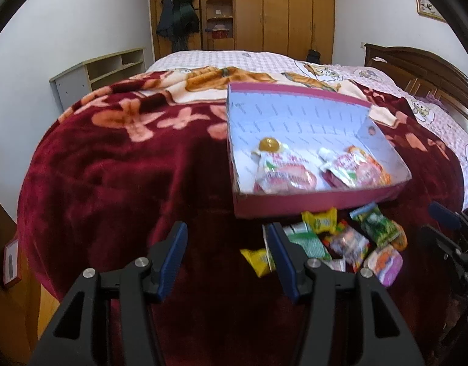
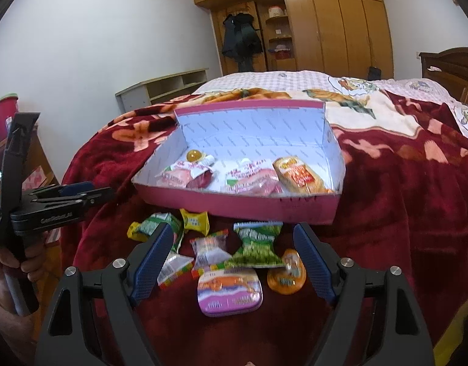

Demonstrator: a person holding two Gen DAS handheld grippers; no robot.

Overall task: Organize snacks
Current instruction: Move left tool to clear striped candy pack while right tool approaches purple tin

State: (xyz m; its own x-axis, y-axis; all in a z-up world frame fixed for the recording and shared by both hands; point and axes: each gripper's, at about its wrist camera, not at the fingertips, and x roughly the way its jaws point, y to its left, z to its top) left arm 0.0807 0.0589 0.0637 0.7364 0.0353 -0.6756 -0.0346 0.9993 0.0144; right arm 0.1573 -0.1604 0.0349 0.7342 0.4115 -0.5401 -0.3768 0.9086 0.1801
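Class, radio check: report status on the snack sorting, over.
Left gripper open, empty. Right gripper open, empty, over loose snacks. Pink box holds three packets; purple tin nearest. Nothing in the way.

Black grippers; blue ribbed fingers point(image 2: 313, 265); silver screws.

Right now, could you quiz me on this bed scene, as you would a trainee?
1. True or false: the pink box already holds snacks.
2. The purple tin lies: A in the box, B on the red blanket, C in a gripper.
3. Fill in: both the left gripper and right gripper are ____.

Key: 1 true; 2 B; 3 open.
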